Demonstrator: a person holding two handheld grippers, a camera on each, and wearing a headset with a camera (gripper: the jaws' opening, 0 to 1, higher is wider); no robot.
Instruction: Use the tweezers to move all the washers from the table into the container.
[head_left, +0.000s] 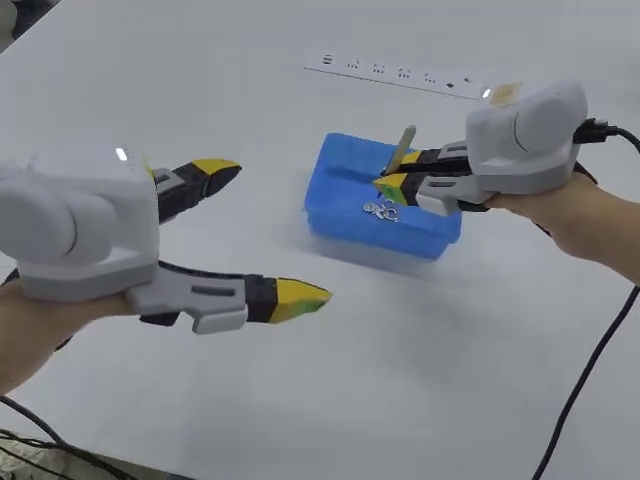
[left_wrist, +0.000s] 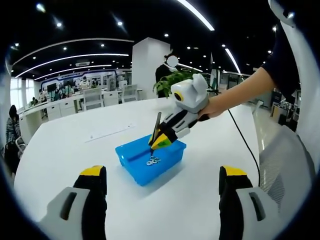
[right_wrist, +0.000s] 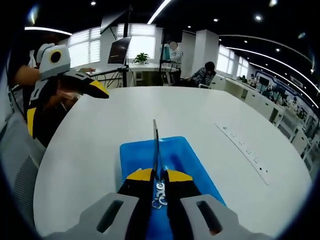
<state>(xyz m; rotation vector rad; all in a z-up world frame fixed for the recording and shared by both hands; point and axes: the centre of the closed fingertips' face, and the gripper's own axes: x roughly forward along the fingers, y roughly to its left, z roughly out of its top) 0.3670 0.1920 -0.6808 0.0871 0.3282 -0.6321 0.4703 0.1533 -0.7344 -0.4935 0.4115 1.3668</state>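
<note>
A blue container (head_left: 385, 200) sits on the white table, with several metal washers (head_left: 381, 209) lying inside it. My right gripper (head_left: 392, 186) hangs over the container, shut on the metal tweezers (head_left: 403, 150), which stick up past its yellow tips. The tweezers (right_wrist: 155, 145) run forward over the container (right_wrist: 175, 160) in the right gripper view, with the washers (right_wrist: 159, 196) between the jaws below. My left gripper (head_left: 268, 235) is open at the near left, nothing between its jaws. From the left gripper view I see the container (left_wrist: 150, 161), the washers (left_wrist: 153, 160) and the right gripper (left_wrist: 161, 141) over them.
A white power strip (head_left: 400, 75) lies at the far side of the table. A black cable (head_left: 600, 340) trails from the right gripper down the right side. Office desks, plants and people stand beyond the table.
</note>
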